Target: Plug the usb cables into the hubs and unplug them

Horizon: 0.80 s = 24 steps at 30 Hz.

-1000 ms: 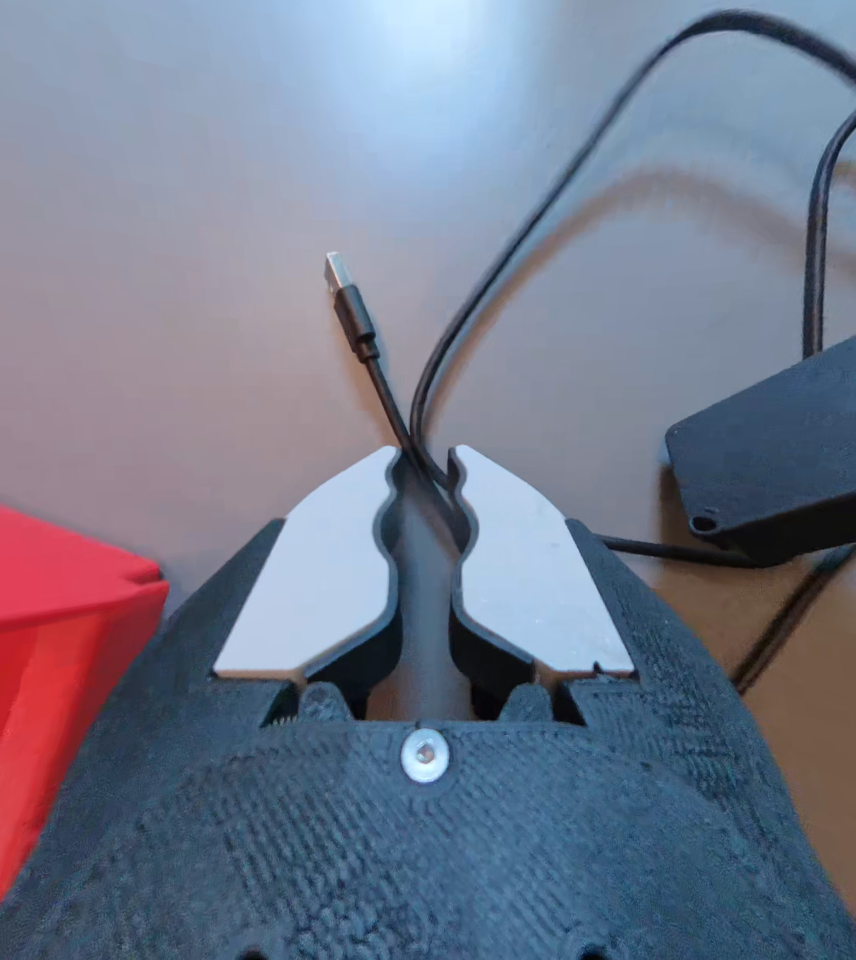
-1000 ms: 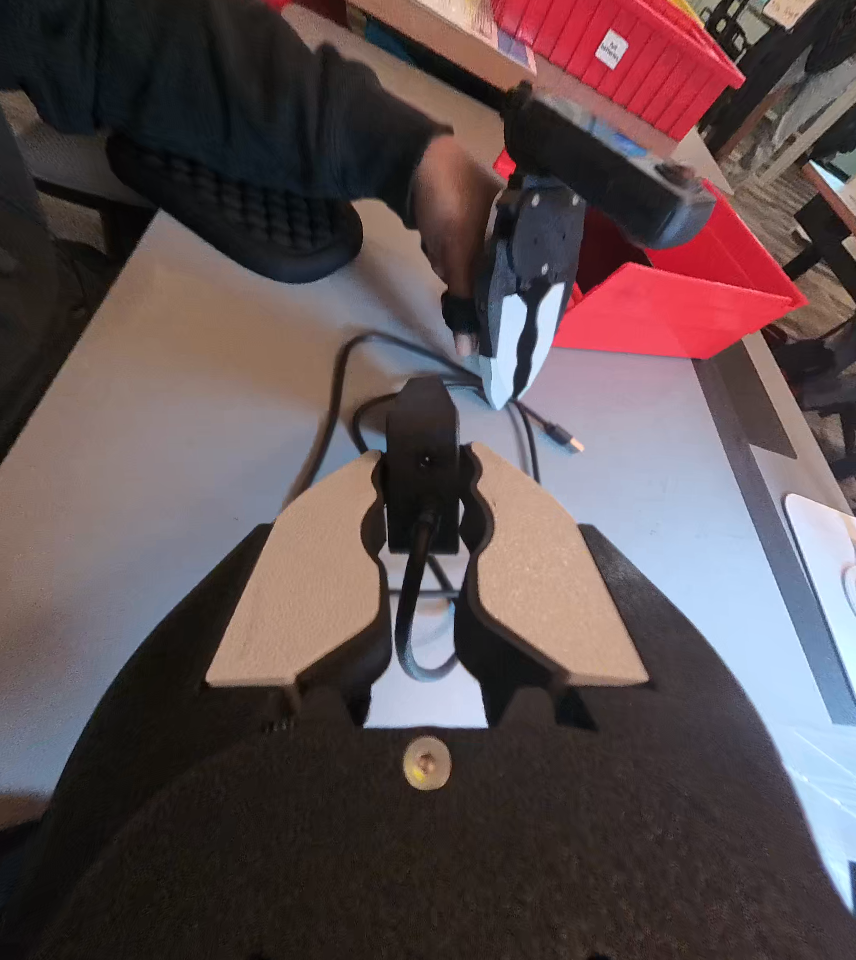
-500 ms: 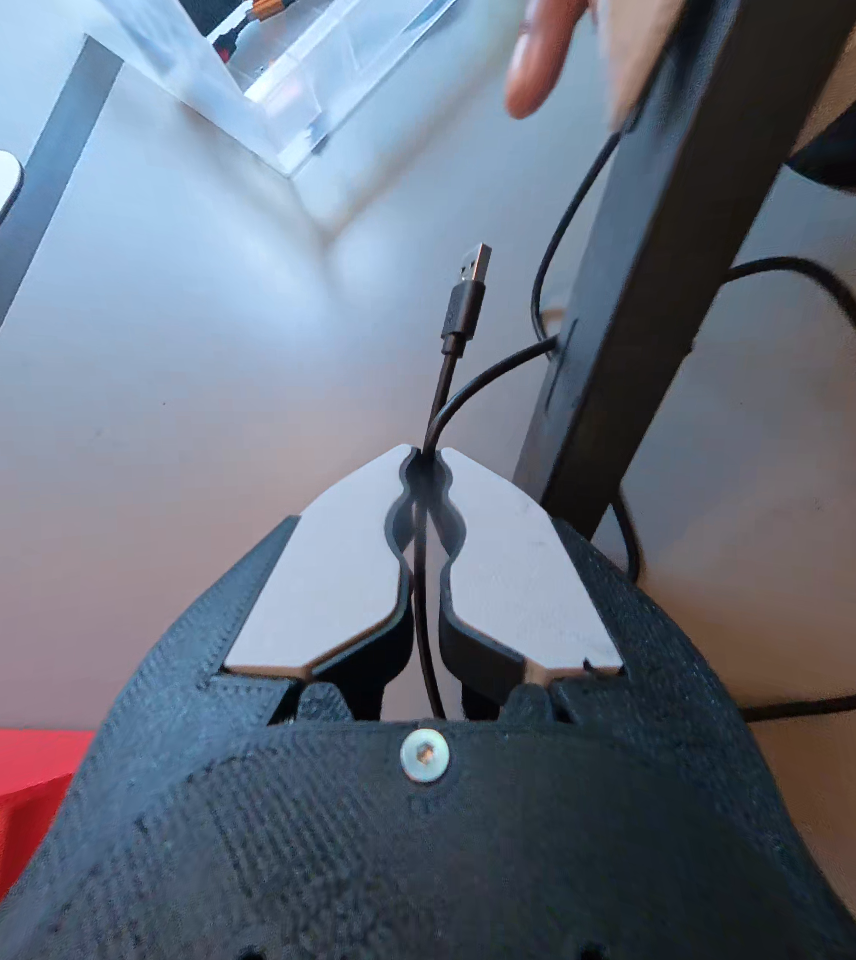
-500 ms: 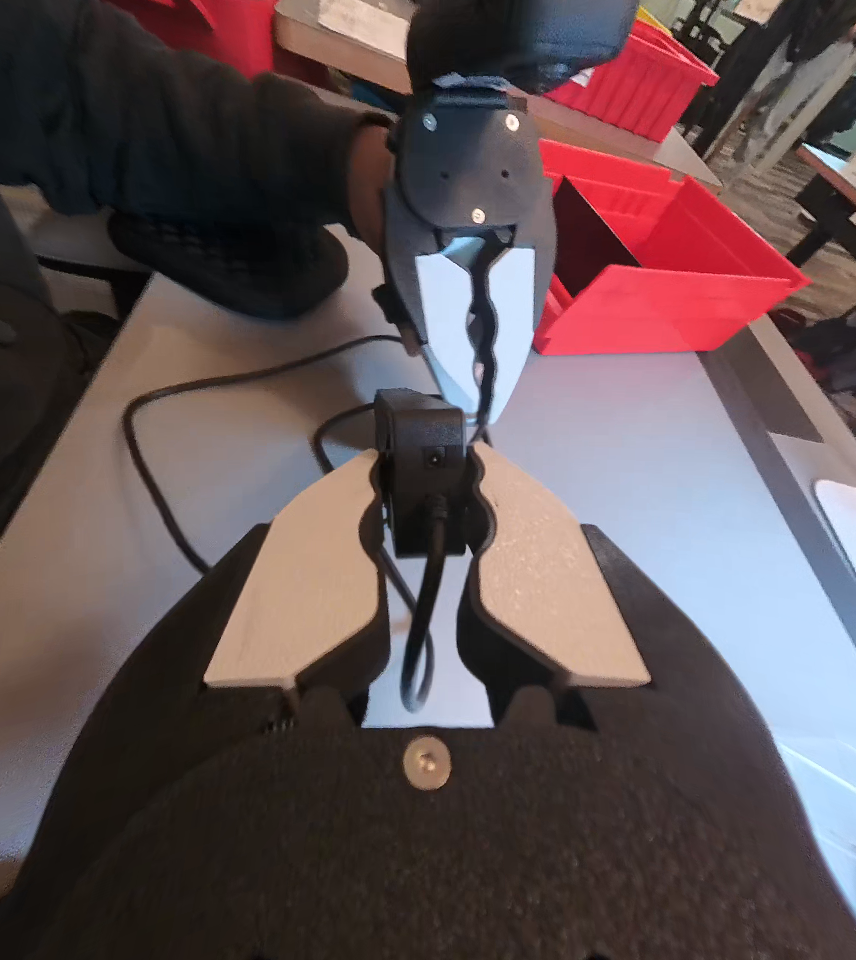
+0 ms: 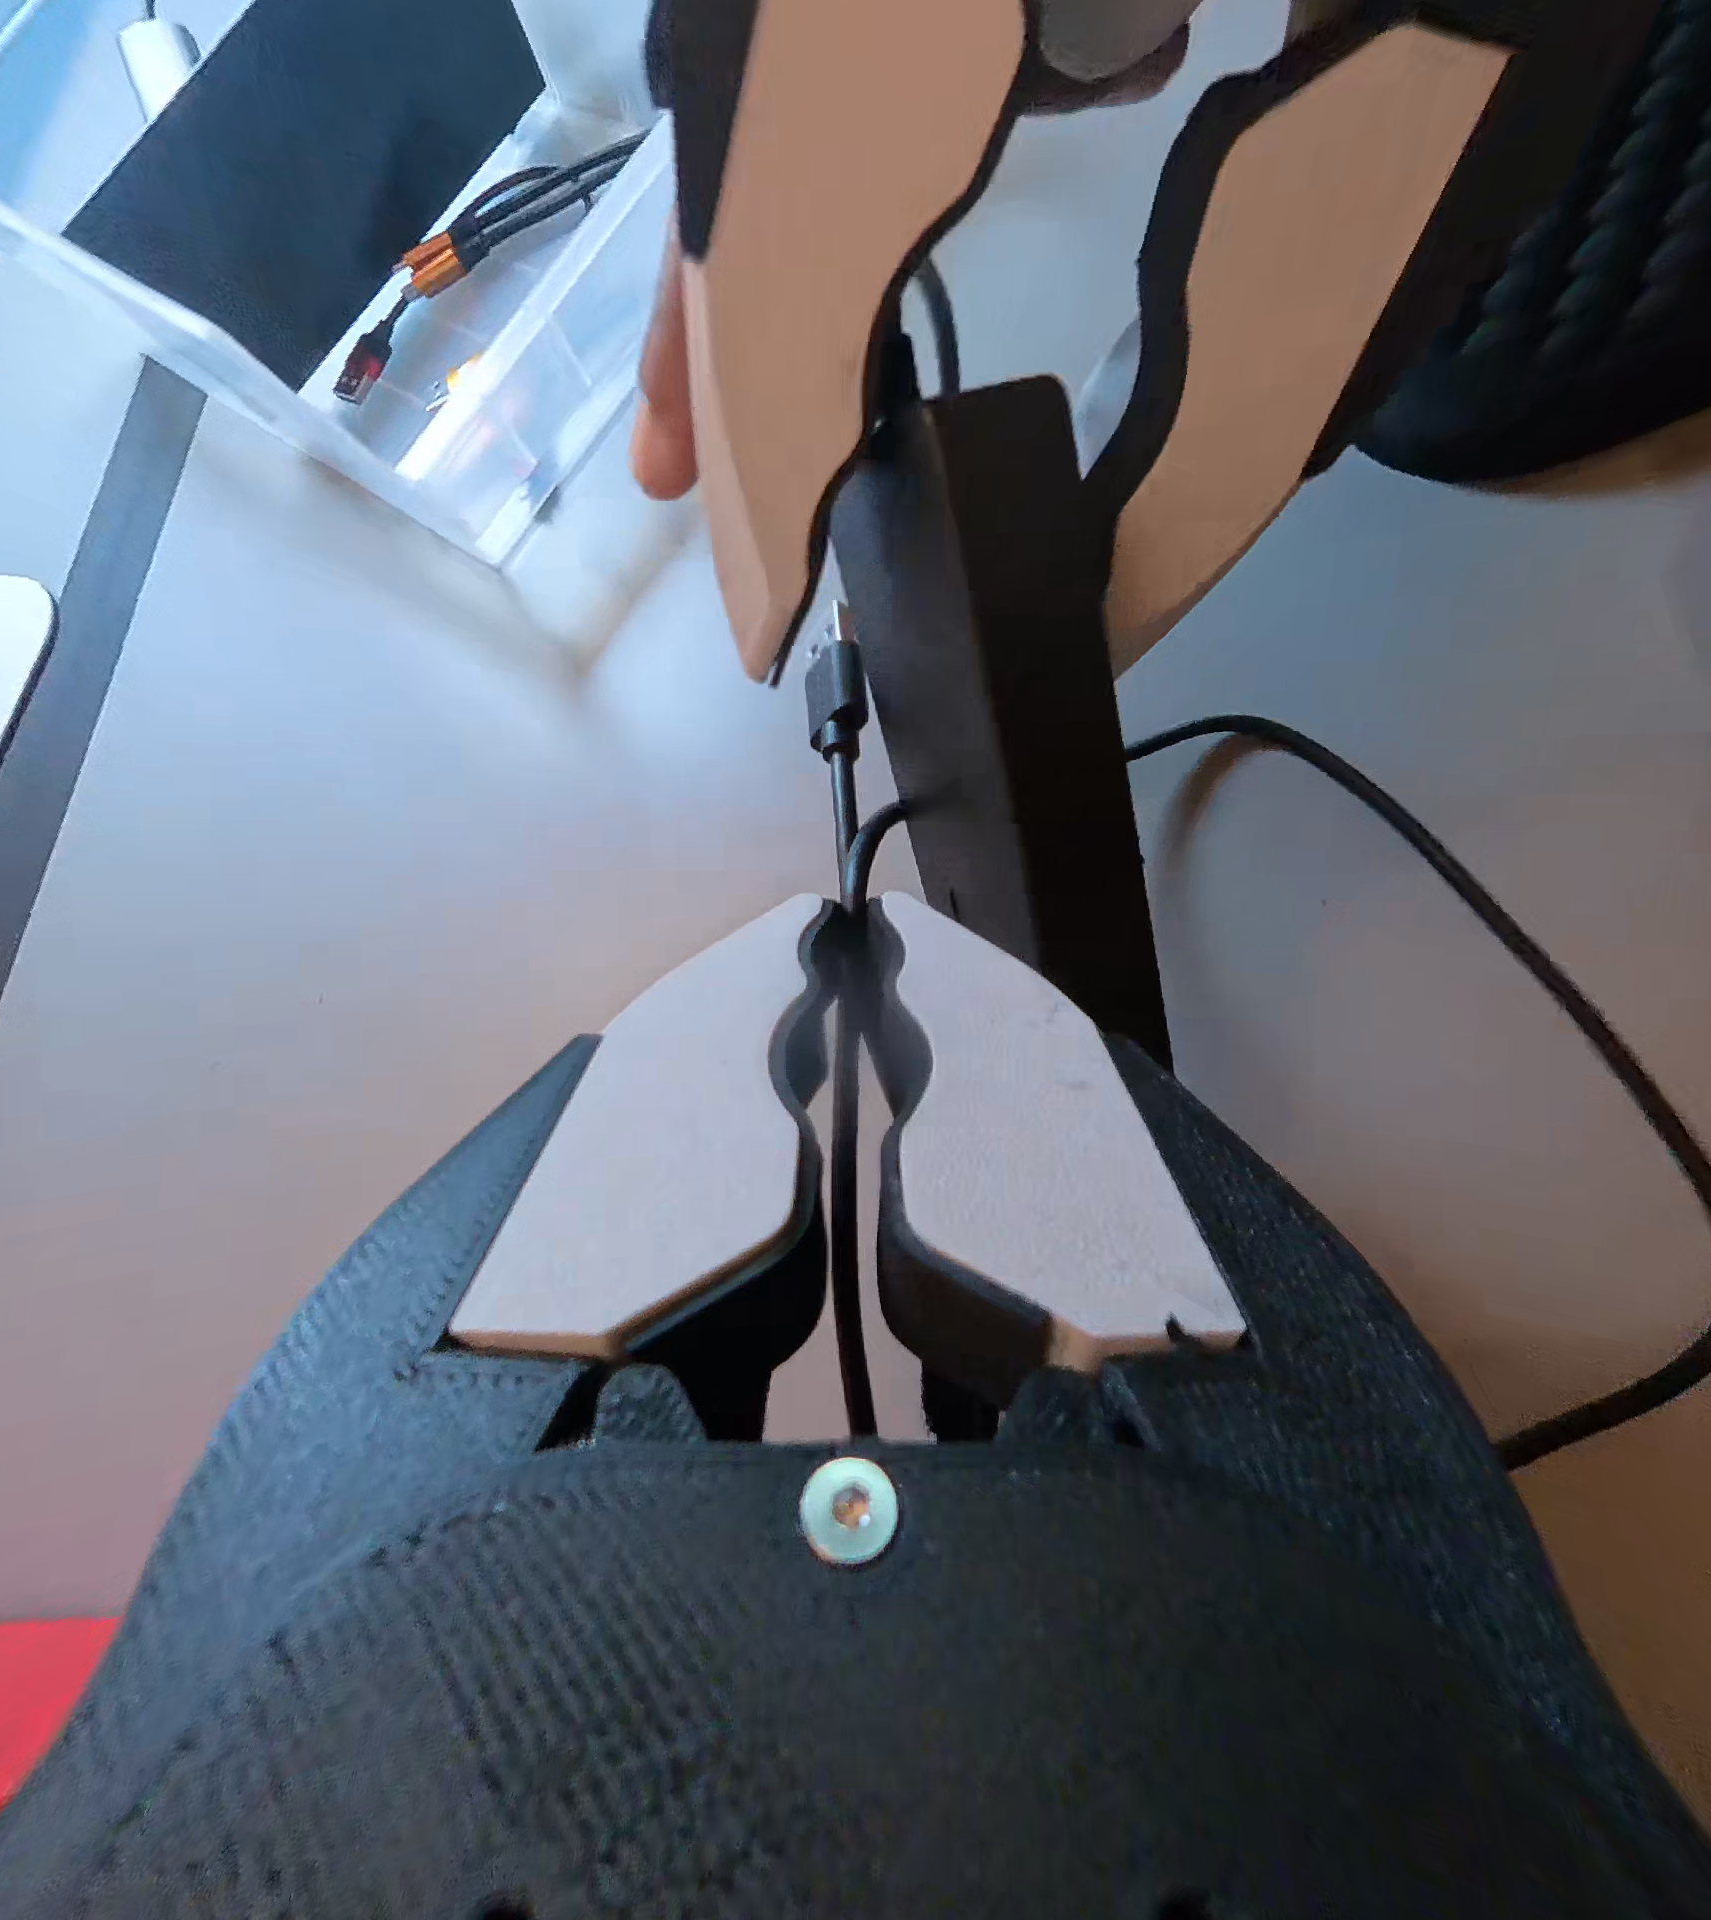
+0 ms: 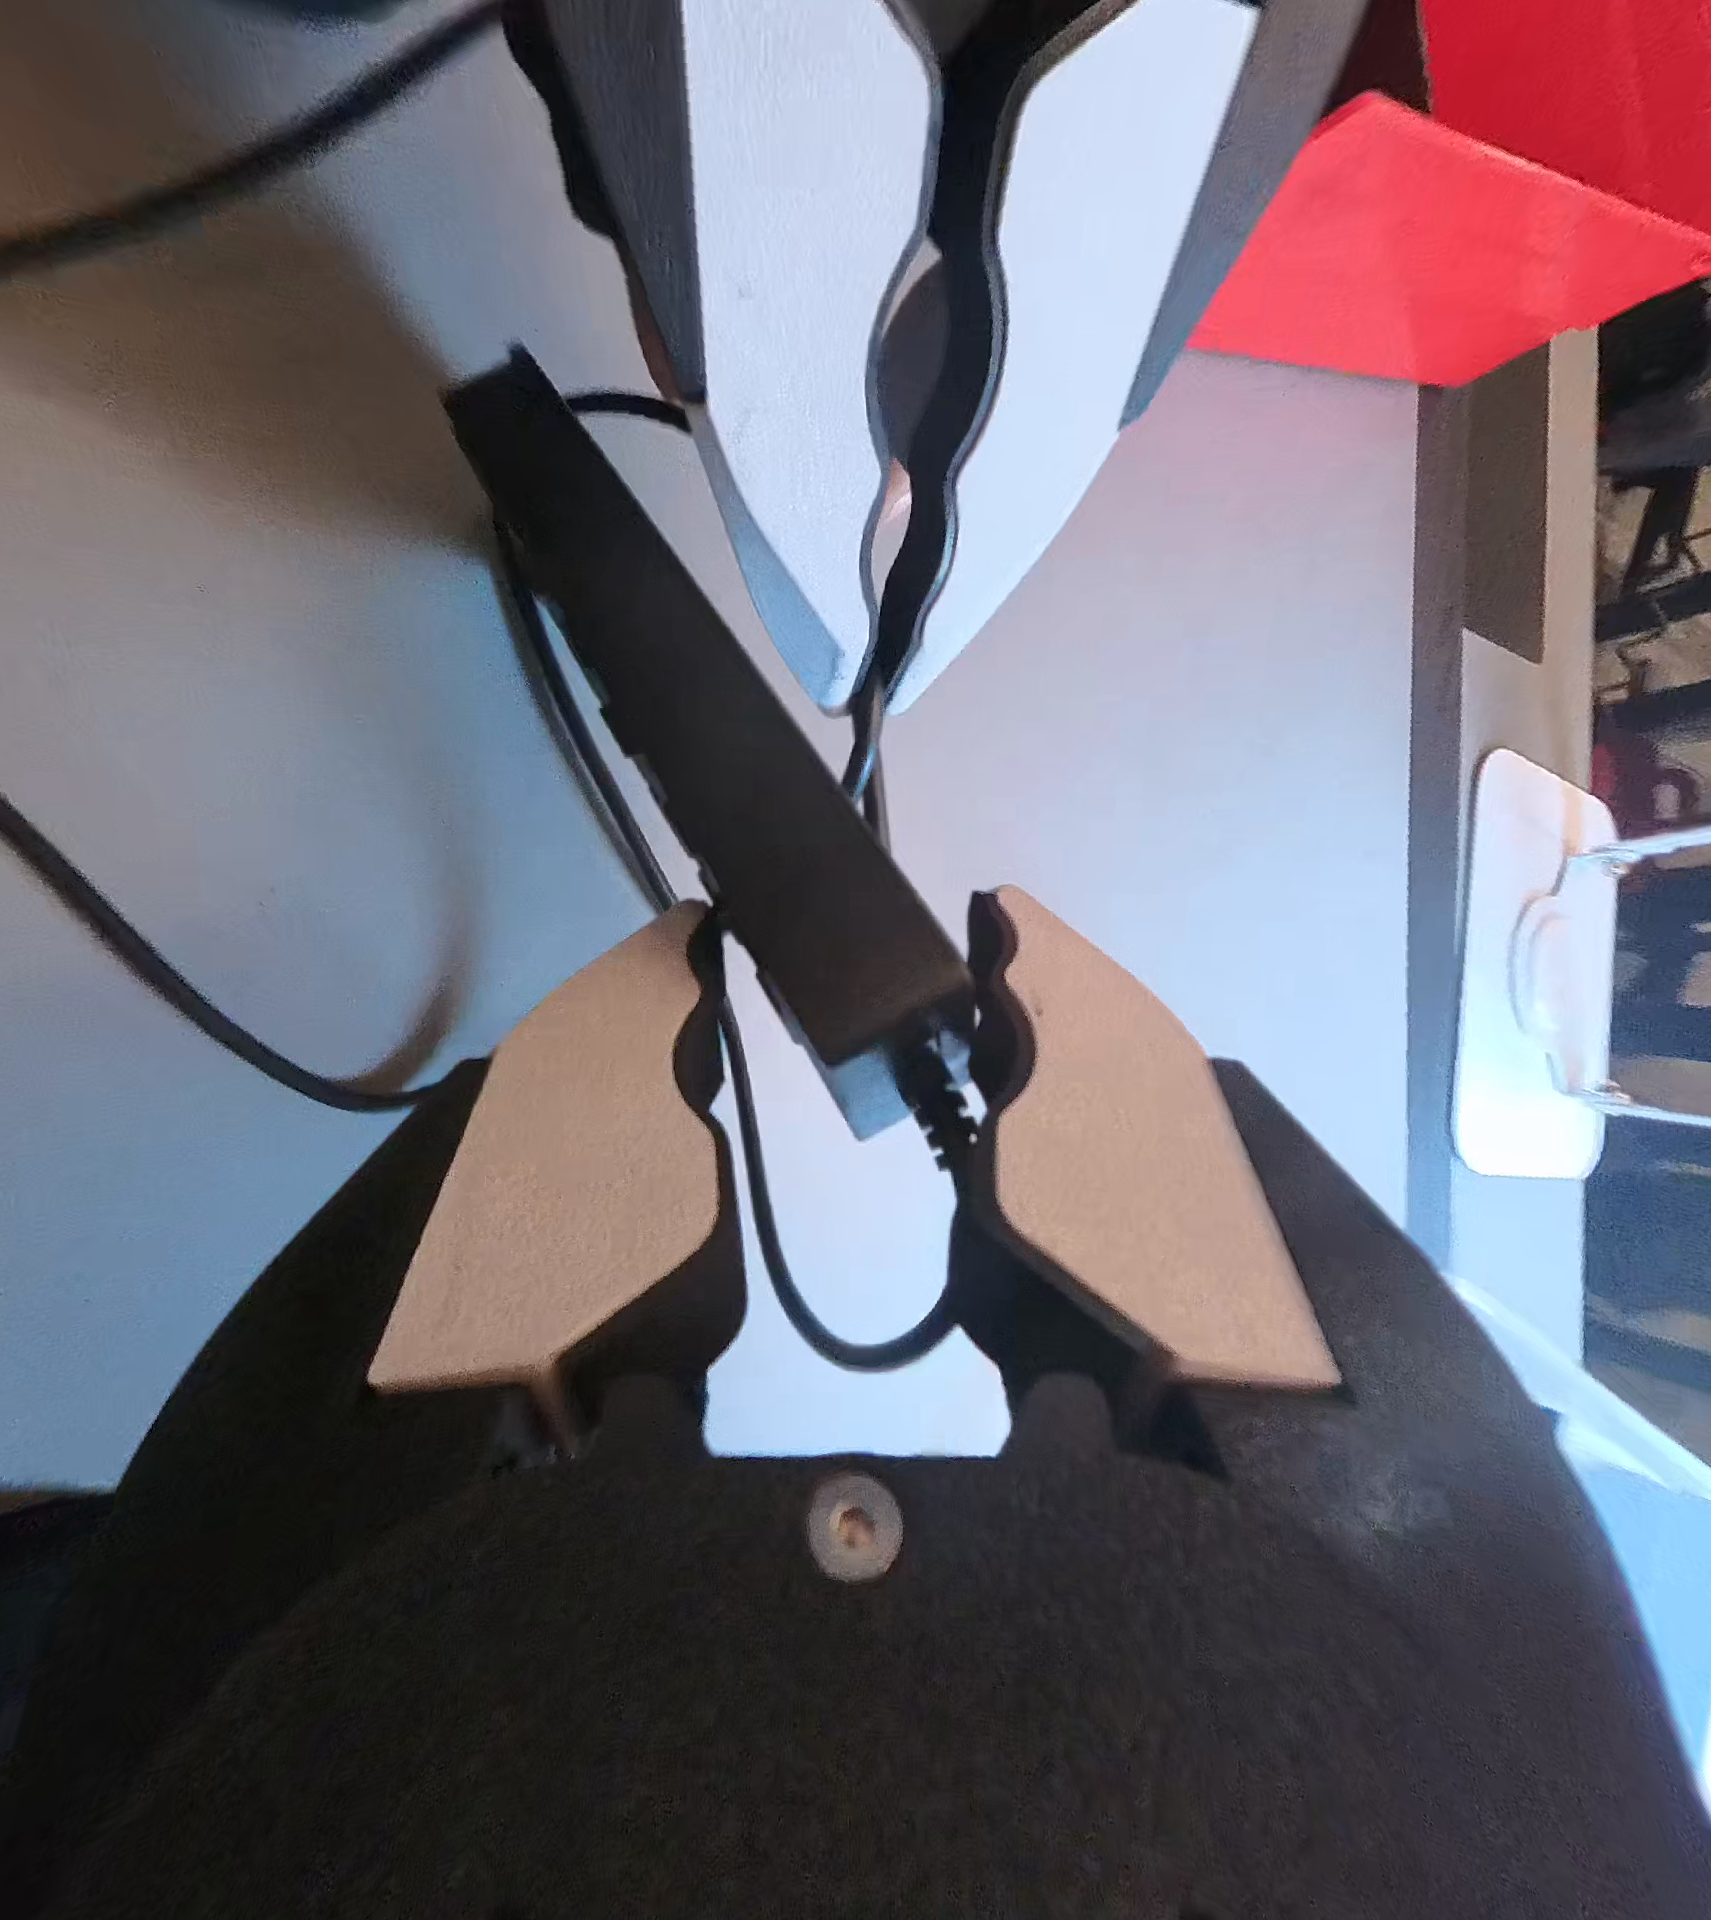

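My left gripper [image 5: 853,906] is shut on a thin black USB cable [image 5: 843,821]. Its USB plug [image 5: 835,686] sticks out ahead of the fingertips, right beside the long edge of the black hub [image 5: 996,665]. My right gripper [image 6: 835,914] is shut on that black hub [image 6: 726,748] at its cabled end and holds it tilted above the table. In the right wrist view the left gripper [image 6: 872,696] faces me, with the cable between its fingertips. In the left wrist view the right gripper [image 5: 944,457] holds the hub from above.
A clear plastic box [image 5: 477,343] with several cables stands at the back left. A red bin [image 6: 1453,239] is behind the left gripper. Hub cable loops [image 5: 1557,1039] lie on the grey table [image 5: 363,831]. A white pad [image 6: 1516,987] lies at the table's right side. My two grippers' fingertips are within a few centimetres of each other.
The two grippers have come close together. The left gripper carried the plug up against the side of the hub. The right gripper tilted the hub and turned it diagonally.
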Tool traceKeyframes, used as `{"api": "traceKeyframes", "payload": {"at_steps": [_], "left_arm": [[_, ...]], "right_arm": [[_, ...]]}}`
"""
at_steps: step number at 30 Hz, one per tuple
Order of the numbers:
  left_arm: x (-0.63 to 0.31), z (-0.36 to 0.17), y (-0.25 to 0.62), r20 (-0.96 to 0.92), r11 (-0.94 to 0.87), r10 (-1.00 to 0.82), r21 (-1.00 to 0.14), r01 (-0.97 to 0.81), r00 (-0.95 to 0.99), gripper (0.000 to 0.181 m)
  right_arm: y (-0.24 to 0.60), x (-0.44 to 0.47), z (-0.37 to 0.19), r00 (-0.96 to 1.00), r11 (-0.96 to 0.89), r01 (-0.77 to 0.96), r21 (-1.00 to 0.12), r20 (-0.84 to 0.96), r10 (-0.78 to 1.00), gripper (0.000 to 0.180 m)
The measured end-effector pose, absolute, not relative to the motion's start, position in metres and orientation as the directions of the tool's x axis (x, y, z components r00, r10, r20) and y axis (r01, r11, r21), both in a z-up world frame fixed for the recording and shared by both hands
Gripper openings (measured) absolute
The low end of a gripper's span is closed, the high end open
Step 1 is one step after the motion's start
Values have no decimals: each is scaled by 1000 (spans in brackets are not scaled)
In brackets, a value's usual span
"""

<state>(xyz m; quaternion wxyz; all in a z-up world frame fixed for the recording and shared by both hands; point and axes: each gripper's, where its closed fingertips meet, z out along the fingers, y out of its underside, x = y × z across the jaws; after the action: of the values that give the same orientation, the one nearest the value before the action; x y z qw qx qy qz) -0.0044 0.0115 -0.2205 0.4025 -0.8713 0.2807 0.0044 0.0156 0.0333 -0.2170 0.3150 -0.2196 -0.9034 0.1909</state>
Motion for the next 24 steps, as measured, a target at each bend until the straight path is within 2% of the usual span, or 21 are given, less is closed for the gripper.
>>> {"api": "traceKeyframes", "payload": {"at_steps": [1, 3, 14, 16, 20, 24], "left_arm": [[-2, -221, 12, -254, -514, -488, -690, -510, 835, 4], [3, -220, 12, -280, -498, -497, -683, -534, 822, 4], [23, -212, 2, -252, -456, -557, -703, -545, 791, 6], [26, -200, -2, -177, -437, -569, -762, -478, 803, 7], [16, -150, -19, -48, -339, -562, -897, -283, 825, 28], [-28, -109, -34, -41, -194, -424, -972, -134, 905, 31]], "right_arm": [[34, 16, -219, -707, 853, 275, -444, 508, 492, 47], [31, 18, -224, -724, 873, 265, -411, 513, 461, 48], [-2, 24, -232, -743, 871, 143, -470, 531, 409, 43], [-5, 26, -224, -744, 845, 143, -515, 507, 435, 43], [5, 36, -213, -740, 802, 175, -571, 461, 490, 42], [30, 42, -185, -679, 779, 198, -596, 490, 547, 42]]}}
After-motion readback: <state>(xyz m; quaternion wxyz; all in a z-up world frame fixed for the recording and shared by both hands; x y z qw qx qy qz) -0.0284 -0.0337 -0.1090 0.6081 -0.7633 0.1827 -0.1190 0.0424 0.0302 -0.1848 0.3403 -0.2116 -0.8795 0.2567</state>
